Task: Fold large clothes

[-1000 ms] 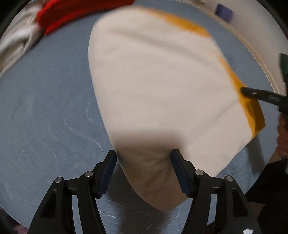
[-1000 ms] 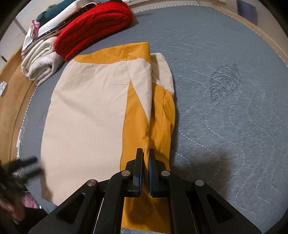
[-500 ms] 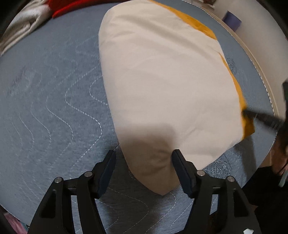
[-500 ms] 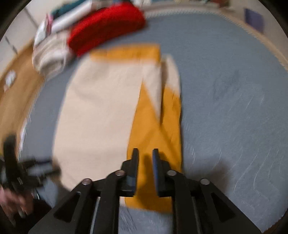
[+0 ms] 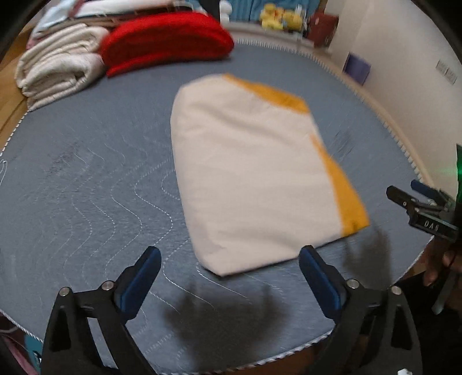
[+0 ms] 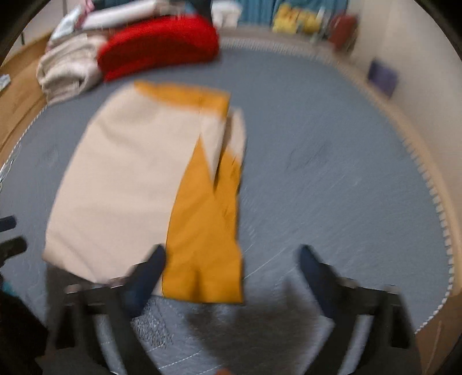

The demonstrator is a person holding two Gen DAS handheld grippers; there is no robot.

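A folded cream and orange garment [image 5: 248,178] lies flat on the grey quilted mat [image 5: 86,178]. My left gripper [image 5: 229,264] hovers above the garment's near corner. Its jaws are opening wide and nothing is between them. The right wrist view is blurred; it shows the same garment [image 6: 130,184] with its orange sleeve panel [image 6: 205,230] nearest. My right gripper [image 6: 232,264] hangs over that orange end, its jaws opening wide and holding nothing. The right gripper [image 5: 418,204] also shows at the far right of the left wrist view. The left gripper [image 6: 8,233] shows at the left edge of the right wrist view.
At the mat's back left are a folded red item [image 5: 164,40] and a stack of folded cream textiles [image 5: 57,75]. Wooden floor [image 6: 17,98] borders the mat's left side. A pale wall with a purple object [image 5: 358,67] runs along the right. Yellow toys [image 5: 277,20] stand behind the mat.
Both grippers have let go of the garment and opened wide. Both have lifted up and drawn back, so more of the mat and room shows. The garment now lies flat.
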